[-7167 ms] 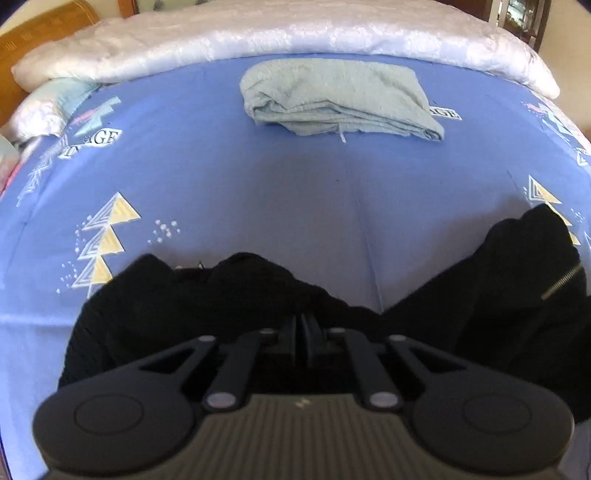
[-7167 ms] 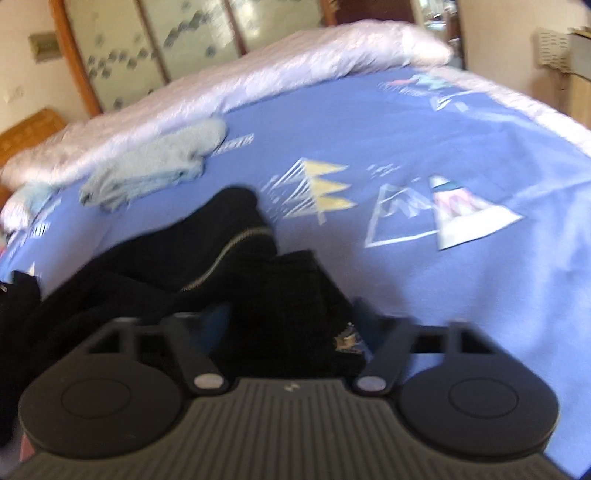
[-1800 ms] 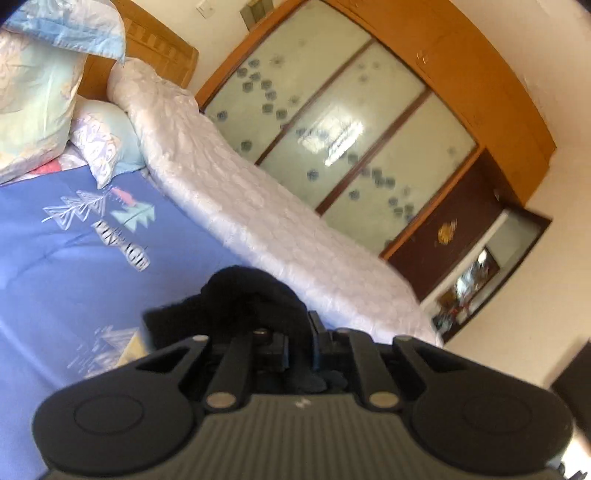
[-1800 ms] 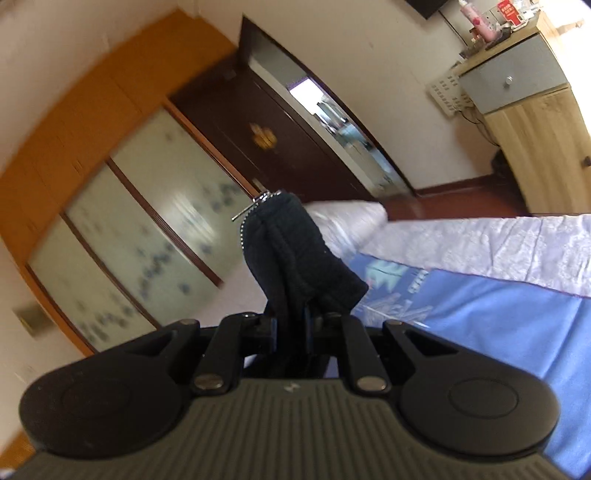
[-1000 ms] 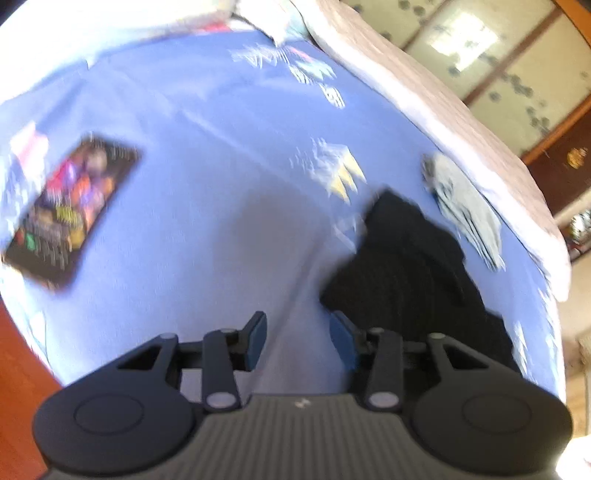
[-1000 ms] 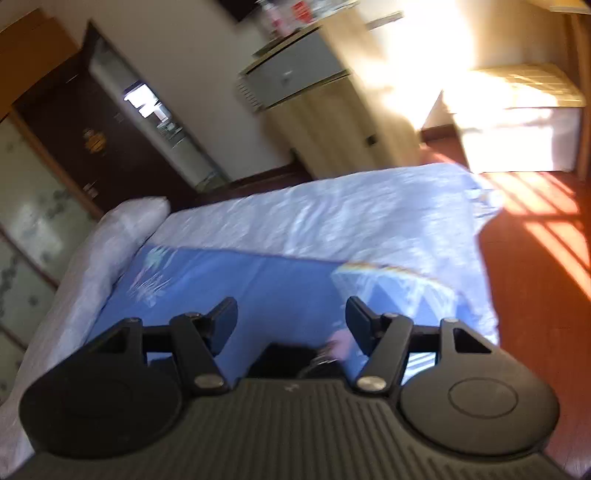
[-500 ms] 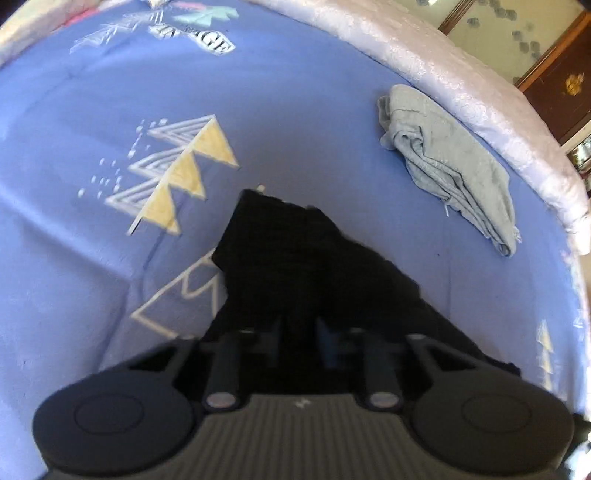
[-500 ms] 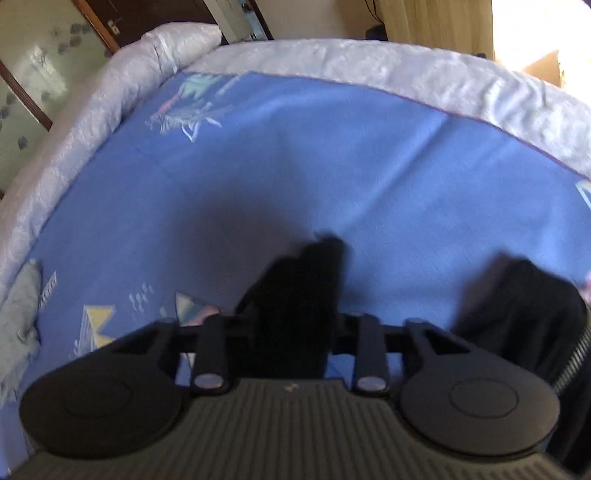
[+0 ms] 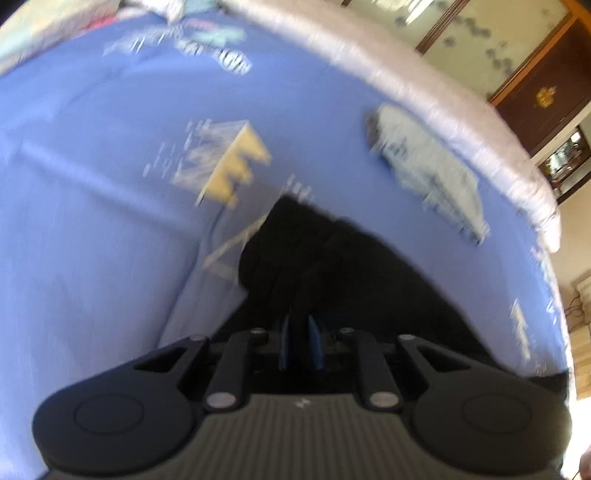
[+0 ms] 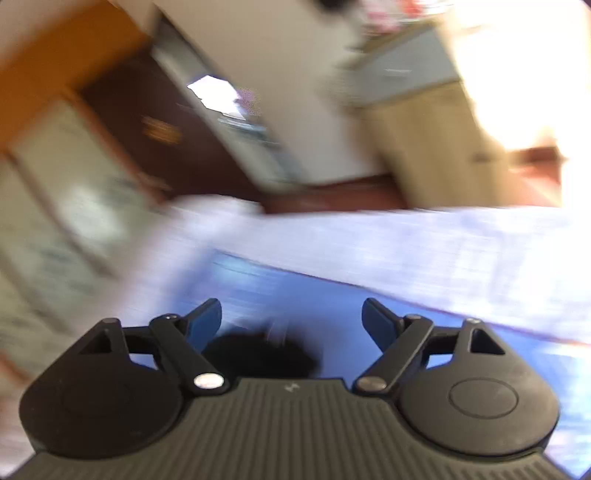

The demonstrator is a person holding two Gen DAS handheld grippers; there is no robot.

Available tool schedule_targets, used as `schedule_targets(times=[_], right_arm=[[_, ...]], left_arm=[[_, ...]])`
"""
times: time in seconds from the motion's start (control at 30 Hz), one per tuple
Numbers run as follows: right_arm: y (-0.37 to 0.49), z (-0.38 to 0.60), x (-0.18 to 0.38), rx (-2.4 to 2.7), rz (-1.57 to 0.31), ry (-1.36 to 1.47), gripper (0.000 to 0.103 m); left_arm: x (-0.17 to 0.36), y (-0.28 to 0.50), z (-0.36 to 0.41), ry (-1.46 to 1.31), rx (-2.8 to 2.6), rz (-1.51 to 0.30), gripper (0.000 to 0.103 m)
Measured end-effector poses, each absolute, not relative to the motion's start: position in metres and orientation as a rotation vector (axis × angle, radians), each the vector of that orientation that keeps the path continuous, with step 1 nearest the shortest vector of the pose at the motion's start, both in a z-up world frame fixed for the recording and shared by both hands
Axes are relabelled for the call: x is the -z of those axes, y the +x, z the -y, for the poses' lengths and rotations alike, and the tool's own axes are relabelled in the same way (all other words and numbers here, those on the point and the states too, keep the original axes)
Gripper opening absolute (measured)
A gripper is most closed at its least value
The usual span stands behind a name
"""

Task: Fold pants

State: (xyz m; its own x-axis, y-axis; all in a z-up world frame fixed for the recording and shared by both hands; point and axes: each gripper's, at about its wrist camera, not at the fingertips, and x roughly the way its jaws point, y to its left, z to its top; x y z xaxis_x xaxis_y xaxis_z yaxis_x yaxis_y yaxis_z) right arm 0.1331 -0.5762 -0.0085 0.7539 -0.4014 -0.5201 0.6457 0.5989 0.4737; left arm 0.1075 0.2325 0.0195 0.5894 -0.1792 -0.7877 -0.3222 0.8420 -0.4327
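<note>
The black pants (image 9: 351, 266) lie crumpled on the blue patterned bedsheet (image 9: 110, 184), spreading from the middle toward the lower right of the left wrist view. My left gripper (image 9: 300, 332) is shut on a ridge of their cloth, the blue pads almost touching. In the blurred right wrist view, my right gripper (image 10: 291, 317) has its jaws opening wide. A lump of the black pants (image 10: 258, 356) sits low between the fingers (image 10: 207, 317), and the pads do not press on it.
A folded grey garment (image 9: 428, 166) lies further back on the sheet, beside the rolled white quilt (image 9: 424, 92). Behind the bed stand a wardrobe (image 9: 480, 33) and a dark door (image 10: 177, 147). A wooden cabinet (image 10: 424, 147) stands past the quilt-covered bed edge (image 10: 406, 243).
The left gripper went from open to shut on the pants and slid along the bed. The right gripper closed on a black fold, then opened off it, and its view swung up toward the room.
</note>
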Motion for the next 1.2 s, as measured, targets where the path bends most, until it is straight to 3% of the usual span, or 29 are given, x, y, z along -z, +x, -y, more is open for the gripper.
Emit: schedule_targets(times=[0.17, 0.2, 0.27, 0.37, 0.43, 0.47, 0.53, 0.6, 0.63, 0.67, 0.7, 0.73, 0.8, 0.97, 1.1, 1.13, 1.17, 1.2], right_arm=[[0.090, 0.590, 0.041, 0.681, -0.433, 0.821, 0.073], [0.091, 0.587, 0.037, 0.660, -0.436, 0.805, 0.073], [0.102, 0.564, 0.013, 0.600, -0.443, 0.764, 0.073], [0.135, 0.528, -0.023, 0.500, -0.485, 0.673, 0.073], [0.165, 0.501, -0.035, 0.453, -0.546, 0.583, 0.073], [0.182, 0.490, -0.033, 0.431, -0.589, 0.544, 0.073], [0.213, 0.468, -0.024, 0.398, -0.687, 0.468, 0.069], [0.250, 0.450, -0.003, 0.443, -0.807, 0.339, 0.067], [0.266, 0.447, 0.013, 0.467, -0.875, 0.291, 0.050], [0.278, 0.449, 0.031, 0.477, -0.948, 0.269, 0.017], [0.278, 0.449, 0.037, 0.488, -0.948, 0.254, 0.017], [0.280, 0.449, 0.035, 0.485, -0.921, 0.255, 0.010], [0.278, 0.458, 0.018, 0.455, -0.832, 0.321, 0.009], [0.225, 0.498, -0.066, 0.301, -0.404, 0.641, 0.009], [0.191, 0.528, -0.061, 0.343, -0.389, 0.680, 0.012], [0.185, 0.535, -0.048, 0.400, -0.435, 0.658, 0.018], [0.180, 0.540, -0.033, 0.477, -0.501, 0.631, 0.037], [0.174, 0.547, -0.016, 0.576, -0.585, 0.604, 0.049]], left_arm=[[-0.019, 0.101, -0.244, -0.624, -0.087, -0.939, 0.018], [-0.022, 0.103, -0.245, -0.622, -0.088, -0.931, 0.022], [-0.030, 0.109, -0.246, -0.607, -0.103, -0.908, 0.039], [-0.036, 0.123, -0.245, -0.594, -0.117, -0.883, 0.050], [-0.034, 0.136, -0.240, -0.593, -0.114, -0.892, 0.043], [-0.032, 0.142, -0.235, -0.587, -0.109, -0.903, 0.029], [-0.029, 0.149, -0.225, -0.562, -0.095, -0.919, 0.014], [-0.028, 0.153, -0.216, -0.527, -0.088, -0.925, 0.013], [-0.028, 0.153, -0.212, -0.501, -0.092, -0.922, 0.012], [-0.028, 0.152, -0.211, -0.485, -0.094, -0.919, 0.012], [-0.029, 0.151, -0.213, -0.484, -0.095, -0.918, 0.011], [-0.032, 0.150, -0.216, -0.496, -0.096, -0.915, 0.011], [-0.039, 0.148, -0.228, -0.537, -0.101, -0.895, 0.011], [-0.053, 0.134, -0.245, -0.663, -0.067, -0.835, 0.011], [-0.040, 0.125, -0.238, -0.655, -0.064, -0.868, 0.012], [-0.033, 0.124, -0.236, -0.651, -0.072, -0.904, 0.016], [-0.026, 0.124, -0.234, -0.647, -0.085, -0.937, 0.018], [-0.022, 0.123, -0.234, -0.646, -0.094, -0.961, 0.018]])
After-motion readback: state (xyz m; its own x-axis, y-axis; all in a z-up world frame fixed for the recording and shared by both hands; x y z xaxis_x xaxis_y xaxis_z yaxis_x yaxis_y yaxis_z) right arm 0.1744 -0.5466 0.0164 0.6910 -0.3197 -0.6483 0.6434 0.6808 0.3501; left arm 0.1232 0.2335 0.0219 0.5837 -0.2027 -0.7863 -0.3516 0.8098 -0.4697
